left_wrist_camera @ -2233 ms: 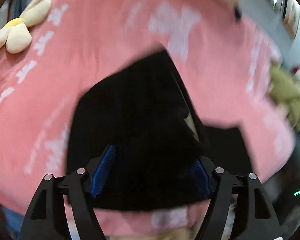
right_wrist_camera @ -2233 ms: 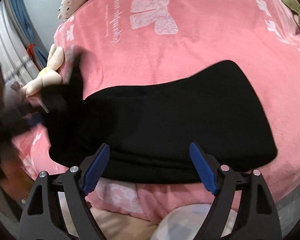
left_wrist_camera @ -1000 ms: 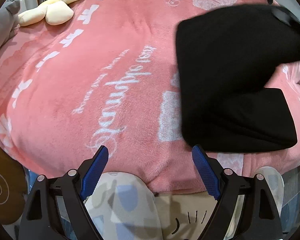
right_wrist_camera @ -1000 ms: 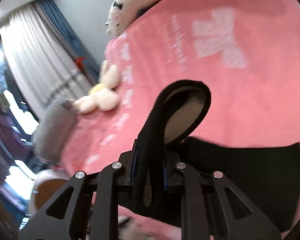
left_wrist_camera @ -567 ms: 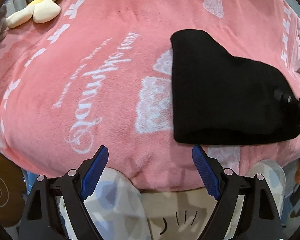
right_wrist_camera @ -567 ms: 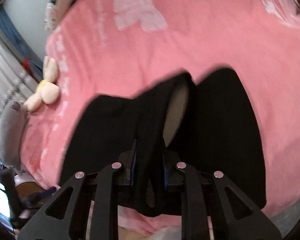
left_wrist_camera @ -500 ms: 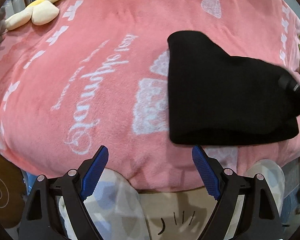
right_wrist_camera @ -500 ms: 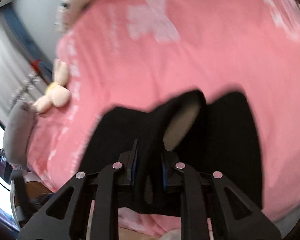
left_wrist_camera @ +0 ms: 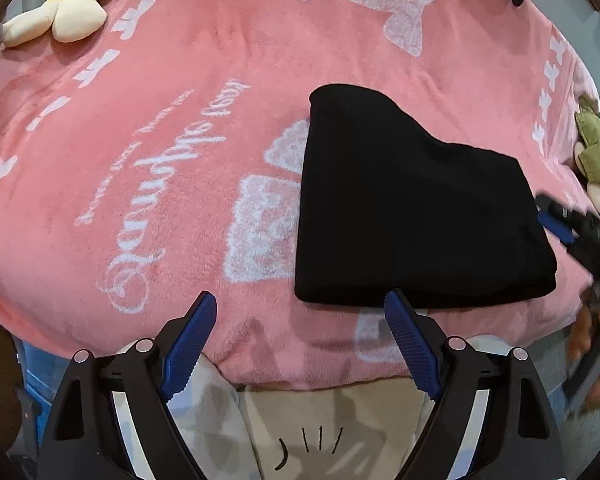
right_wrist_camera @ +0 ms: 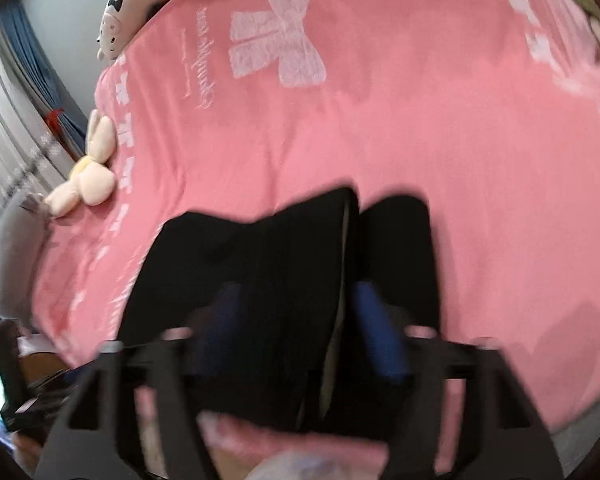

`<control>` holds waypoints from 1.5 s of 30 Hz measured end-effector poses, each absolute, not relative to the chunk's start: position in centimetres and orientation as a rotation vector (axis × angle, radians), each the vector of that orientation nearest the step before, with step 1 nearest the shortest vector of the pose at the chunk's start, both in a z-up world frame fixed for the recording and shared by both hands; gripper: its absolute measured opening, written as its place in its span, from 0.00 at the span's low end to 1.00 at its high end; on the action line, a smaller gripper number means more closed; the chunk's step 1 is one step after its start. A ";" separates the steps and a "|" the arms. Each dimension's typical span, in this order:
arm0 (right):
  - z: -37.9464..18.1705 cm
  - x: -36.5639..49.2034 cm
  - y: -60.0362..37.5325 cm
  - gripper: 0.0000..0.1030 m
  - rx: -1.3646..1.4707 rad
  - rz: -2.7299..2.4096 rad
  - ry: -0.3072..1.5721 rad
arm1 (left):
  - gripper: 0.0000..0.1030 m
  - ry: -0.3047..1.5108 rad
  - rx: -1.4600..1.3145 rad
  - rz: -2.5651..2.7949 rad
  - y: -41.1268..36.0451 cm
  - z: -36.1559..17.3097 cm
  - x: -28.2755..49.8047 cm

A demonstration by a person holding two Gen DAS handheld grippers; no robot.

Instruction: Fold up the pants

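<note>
With the right gripper jaws just sprung apart around the raised edge of the black pants, folded on the pink bed ahead of the empty, spread left gripper jaws, withdrawing carelessly could snag and unfold them.

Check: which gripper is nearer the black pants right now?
Right. The right gripper is at the black pants, its jaws just opened around a fold of the fabric. The left gripper hovers open off the pants' near-left corner over the pink blanket.
</note>
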State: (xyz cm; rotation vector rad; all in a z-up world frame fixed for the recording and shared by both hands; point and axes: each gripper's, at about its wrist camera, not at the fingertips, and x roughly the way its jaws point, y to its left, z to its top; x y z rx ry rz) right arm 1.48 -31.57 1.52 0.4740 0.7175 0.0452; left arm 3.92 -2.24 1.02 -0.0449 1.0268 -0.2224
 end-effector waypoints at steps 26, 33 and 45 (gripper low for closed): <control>-0.3 -0.4 -33.6 0.68 0.491 -0.055 0.774 | 0.84 1.106 -0.324 -0.277 -2.6 -0.8 10.4; -2.3 -0.6 -33.0 0.40 0.640 0.020 0.775 | 0.36 1.048 -0.383 -0.455 -4.4 -1.8 13.0; -2.2 -2.5 -23.6 0.54 0.396 0.051 0.867 | 0.47 1.031 -0.274 -0.211 5.8 0.9 7.7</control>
